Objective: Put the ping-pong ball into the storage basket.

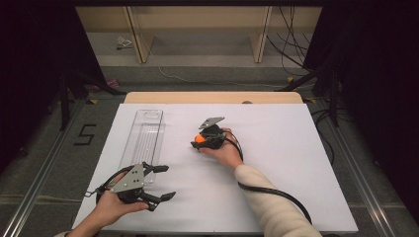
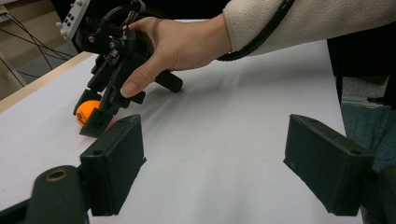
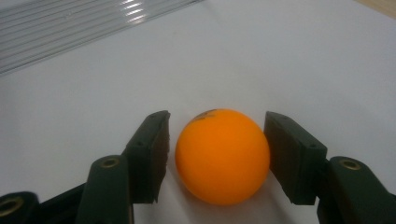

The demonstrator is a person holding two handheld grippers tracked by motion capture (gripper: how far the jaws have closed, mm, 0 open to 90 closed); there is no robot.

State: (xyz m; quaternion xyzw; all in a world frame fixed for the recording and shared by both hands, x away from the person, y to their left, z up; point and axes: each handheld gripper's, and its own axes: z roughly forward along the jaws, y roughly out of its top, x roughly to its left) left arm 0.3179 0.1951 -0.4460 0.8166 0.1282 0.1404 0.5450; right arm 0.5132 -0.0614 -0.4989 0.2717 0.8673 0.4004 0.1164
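- The ball (image 3: pixel 222 156) was small, round and bright orange, smooth and matt, with a dark printed mark near its top.
- I counted one ball, one clear ribbed tray (image 1: pixel 143 138) lying lengthwise on the white table (image 1: pixel 276 163), and my two grippers — one in each hand.
- The ball sat on the white surface near the middle of the table, to the right of the tray and apart from it.
- My right gripper (image 3: pixel 217 140) had its jaws around the ball, one pad on each side. The right pad looked to be touching it; at the left pad a thin gap showed, so I could not tell whether the grip was firm.
- My left gripper (image 1: pixel 160 181) rested near the tray's near end, jaws spread wide with nothing between them — well apart from the ball.
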